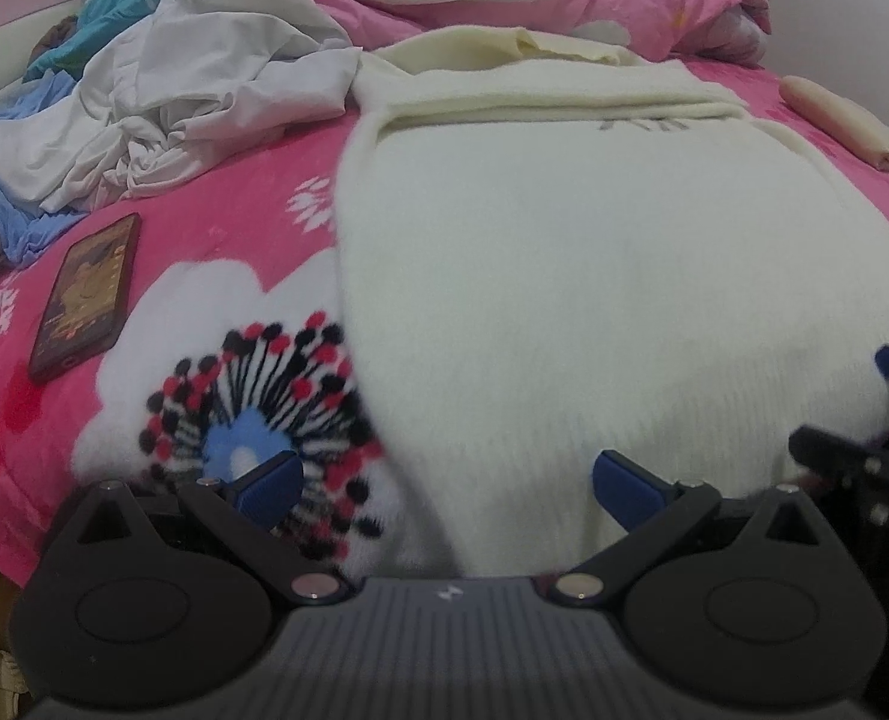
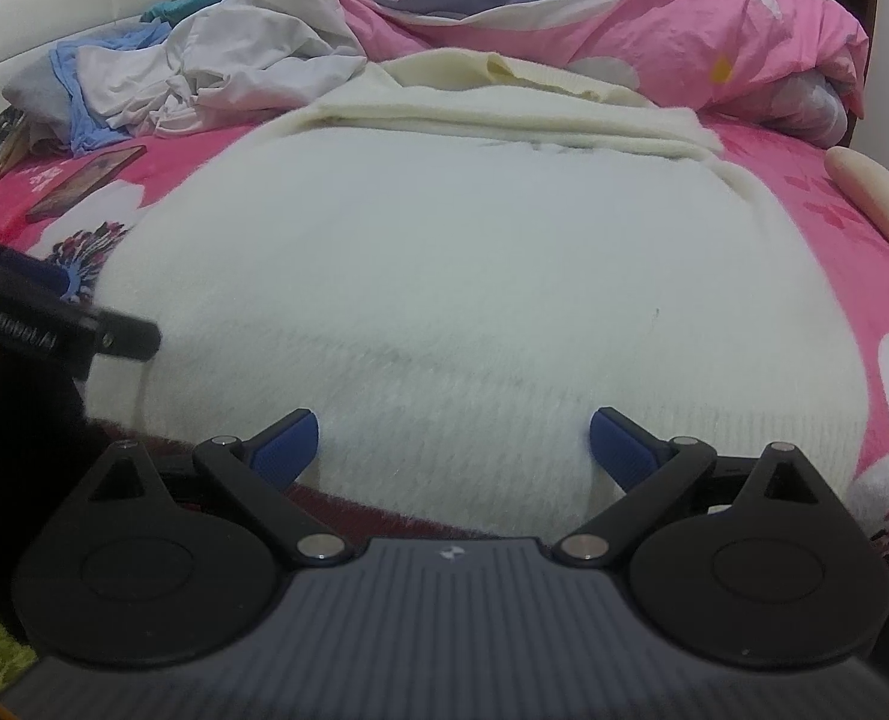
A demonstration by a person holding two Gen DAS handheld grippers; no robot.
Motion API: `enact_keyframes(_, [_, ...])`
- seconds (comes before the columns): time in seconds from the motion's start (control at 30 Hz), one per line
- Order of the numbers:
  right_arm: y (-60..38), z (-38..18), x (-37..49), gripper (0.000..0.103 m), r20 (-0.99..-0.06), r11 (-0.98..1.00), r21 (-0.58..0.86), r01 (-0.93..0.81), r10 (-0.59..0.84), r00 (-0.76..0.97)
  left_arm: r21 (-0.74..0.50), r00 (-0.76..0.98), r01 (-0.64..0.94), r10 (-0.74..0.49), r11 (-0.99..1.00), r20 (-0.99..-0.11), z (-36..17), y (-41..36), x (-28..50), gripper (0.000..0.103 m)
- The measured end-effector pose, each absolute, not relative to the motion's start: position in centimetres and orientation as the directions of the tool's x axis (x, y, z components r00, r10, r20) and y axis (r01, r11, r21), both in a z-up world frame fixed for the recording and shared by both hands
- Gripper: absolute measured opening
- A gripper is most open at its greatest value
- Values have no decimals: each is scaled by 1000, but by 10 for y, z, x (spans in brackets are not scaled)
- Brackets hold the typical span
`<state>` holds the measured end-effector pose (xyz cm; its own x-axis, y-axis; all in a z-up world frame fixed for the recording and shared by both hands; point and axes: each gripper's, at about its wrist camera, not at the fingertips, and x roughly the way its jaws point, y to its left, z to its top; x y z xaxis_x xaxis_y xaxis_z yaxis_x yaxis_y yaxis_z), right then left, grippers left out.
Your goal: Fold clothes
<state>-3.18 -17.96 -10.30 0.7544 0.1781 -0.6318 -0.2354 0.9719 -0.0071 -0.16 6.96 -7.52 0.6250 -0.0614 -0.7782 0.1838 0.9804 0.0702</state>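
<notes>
Left claw (image 1: 447,483) spread wide at near left hem of cream sweater (image 1: 564,276); right claw (image 2: 453,447) likewise spread, empty, over near hem. Sweater flat on pink bed (image 1: 216,204), phone (image 1: 87,294) at left.

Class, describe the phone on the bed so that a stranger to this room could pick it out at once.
Start at the pink flowered bedspread, then look left of the big cream sweater spread across it. Just below the crumpled white and blue clothes pile lies the phone, flat, with its screen lit. It is the only dark, rigid rectangle among soft fabrics.
</notes>
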Motion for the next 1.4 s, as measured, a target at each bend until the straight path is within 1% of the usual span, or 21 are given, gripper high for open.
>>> enact_keyframes(0.3, [-182,-98,-40,98,-634,968,43,-246,216,742,54,628,205,-89,977,-773,-79,81,-20,102])
enact_keyframes(0.4, [-182,-95,-41,98,-632,963,62,-263,242,737,31,630,205,-108,978,-769,-82,83,-21,98])
enact_keyframes(0.6, [-182,-90,-41,98,-628,960,77,-268,256,735,-34,630,234,-179,972,-755,-85,85,-21,86])
enact_keyframes(0.7, [-182,-88,-39,98,-627,961,81,-263,254,736,-72,626,242,-212,968,-751,-87,89,-21,77])
enact_keyframes(0.77, [-181,-88,-39,98,-630,961,83,-262,255,734,-104,616,236,-231,966,-753,-90,92,-18,67])
enact_keyframes(0.87, [-180,-87,-39,98,-634,961,82,-264,254,730,-154,600,220,-258,963,-757,-95,98,-13,60])
enact_keyframes(1.07, [-176,-85,-39,98,-635,958,73,-276,258,728,-223,579,198,-298,954,-759,-104,107,-7,54])
enact_keyframes(1.27, [-169,-80,-37,97,-630,957,70,-283,262,731,-268,574,206,-338,941,-746,-109,114,-5,54])
enact_keyframes(1.4, [-161,-73,-25,97,-627,961,40,-275,238,741,-318,550,221,-387,922,-739,-113,122,-2,53])
